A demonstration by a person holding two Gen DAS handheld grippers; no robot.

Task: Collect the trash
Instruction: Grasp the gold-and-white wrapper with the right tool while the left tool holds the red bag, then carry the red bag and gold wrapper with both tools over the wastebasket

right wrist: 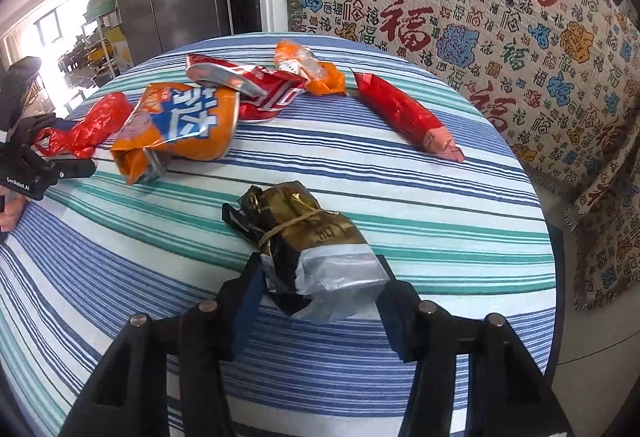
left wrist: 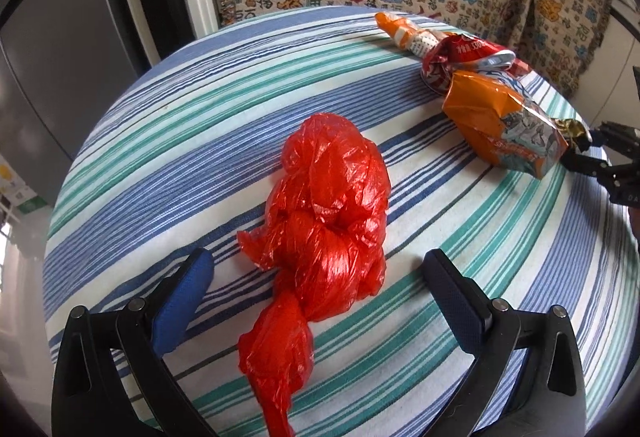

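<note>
Trash lies on the striped table (right wrist: 460, 197); the right gripper (right wrist: 316, 277) squeezes a gold wrapper (right wrist: 304, 225) near the front edge. The left gripper (left wrist: 320, 273) gapes wide around a red bag (left wrist: 328, 221).

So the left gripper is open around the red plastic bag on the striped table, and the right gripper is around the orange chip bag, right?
Not quite. The right gripper is around the gold and black packet, not the orange chip bag, as the right wrist view shows. The left gripper is indeed open around the red plastic bag on the striped table.

Thin glossy crinkled plastic bag (left wrist: 328, 205) lies on matt woven striped tablecloth (left wrist: 200, 109).
</note>
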